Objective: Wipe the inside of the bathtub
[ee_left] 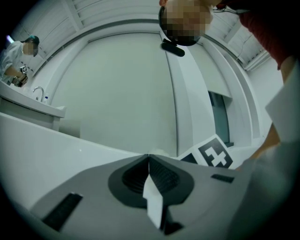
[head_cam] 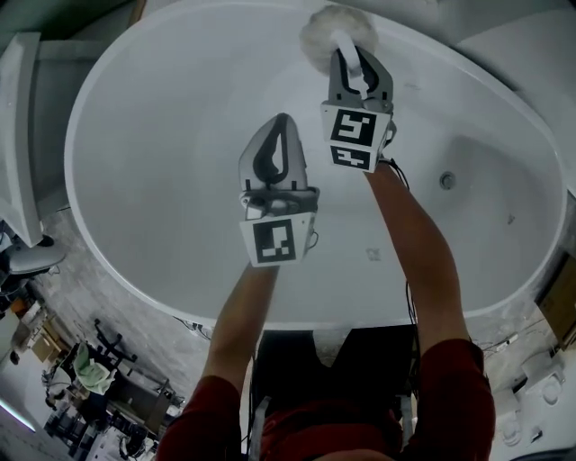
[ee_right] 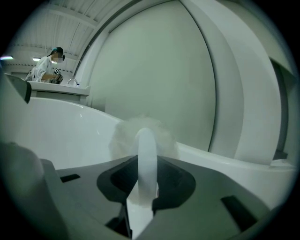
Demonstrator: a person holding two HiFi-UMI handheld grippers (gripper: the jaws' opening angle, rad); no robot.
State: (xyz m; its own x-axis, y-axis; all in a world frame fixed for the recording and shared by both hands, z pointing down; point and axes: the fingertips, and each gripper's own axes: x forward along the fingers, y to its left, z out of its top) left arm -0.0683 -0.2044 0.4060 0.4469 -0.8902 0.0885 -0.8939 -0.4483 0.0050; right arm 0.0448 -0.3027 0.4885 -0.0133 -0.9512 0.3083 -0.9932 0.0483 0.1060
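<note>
**Pressing a woolly puff to the tub's far end**

The bathtub (head_cam: 162,153) is a broad oval of smooth, glossy white. Its inside curves down to a small round metal fitting (head_cam: 447,181) on the right-hand slope. At the far end, up by the rim, a soft, fuzzy white puff (head_cam: 335,25) lies against the tub; whether it sits on the rim itself or just under it, I cannot tell. The puff is mounted on a slim, rounded white plastic handle (ee_right: 146,154). The right gripper (head_cam: 353,61) has its grey jaws clamped on that handle, with the dark ribbed pads snug on either side. The right forearm (head_cam: 418,243) reaches long and nearly straight across the basin, bare below a dark red sleeve (head_cam: 459,387), with the marker cube facing up. The left gripper (head_cam: 282,122) hangs nearer, over the middle of the tub and clear of its surface. Its jaws are pressed together into a tapered point with nothing between them. The left forearm (head_cam: 241,315) is extended less far, beside the right one and apart from it.
</note>
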